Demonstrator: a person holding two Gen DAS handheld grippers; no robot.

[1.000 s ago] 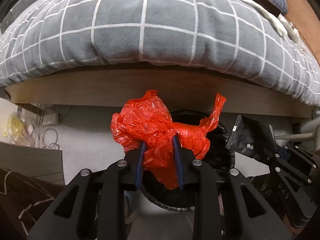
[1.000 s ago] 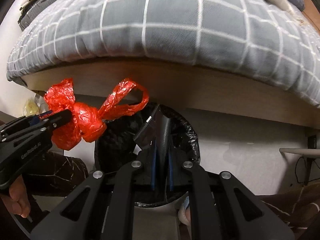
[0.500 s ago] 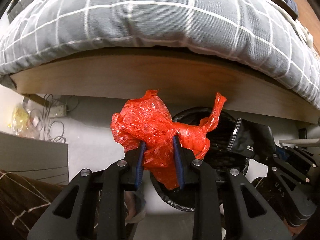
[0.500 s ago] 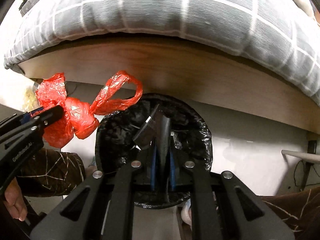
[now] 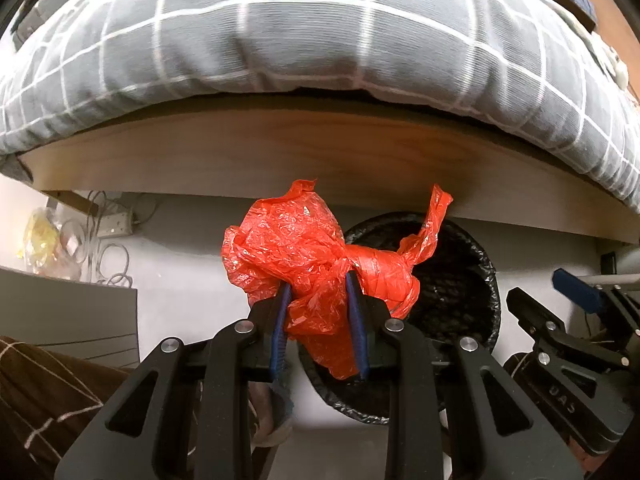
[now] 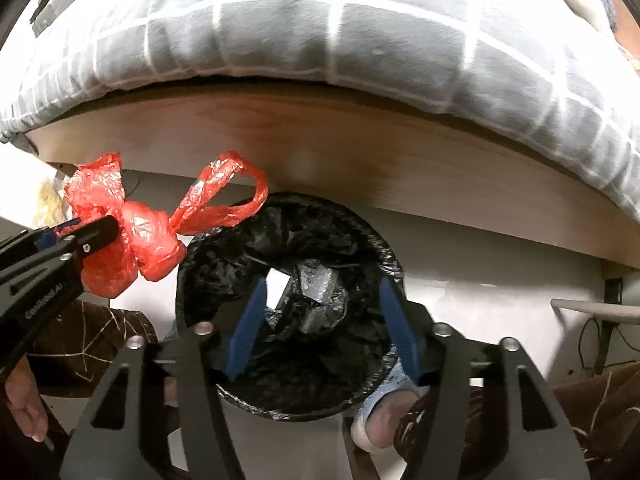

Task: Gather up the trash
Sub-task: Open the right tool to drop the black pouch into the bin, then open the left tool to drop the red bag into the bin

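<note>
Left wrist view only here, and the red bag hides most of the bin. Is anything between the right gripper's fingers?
Observer: No. The right gripper has just been opening its jaws; they stand apart above the bin, with nothing between them.
Operator: What's inside the bin?
Observer: A dark packet with a white label lies on the crumpled black liner.
Operator: Is my red bag over the opening?
Observer: Not its bulk. The red bag, clamped in the left gripper, hangs beside the bin's left rim; only its loop handle reaches over the edge.
</note>
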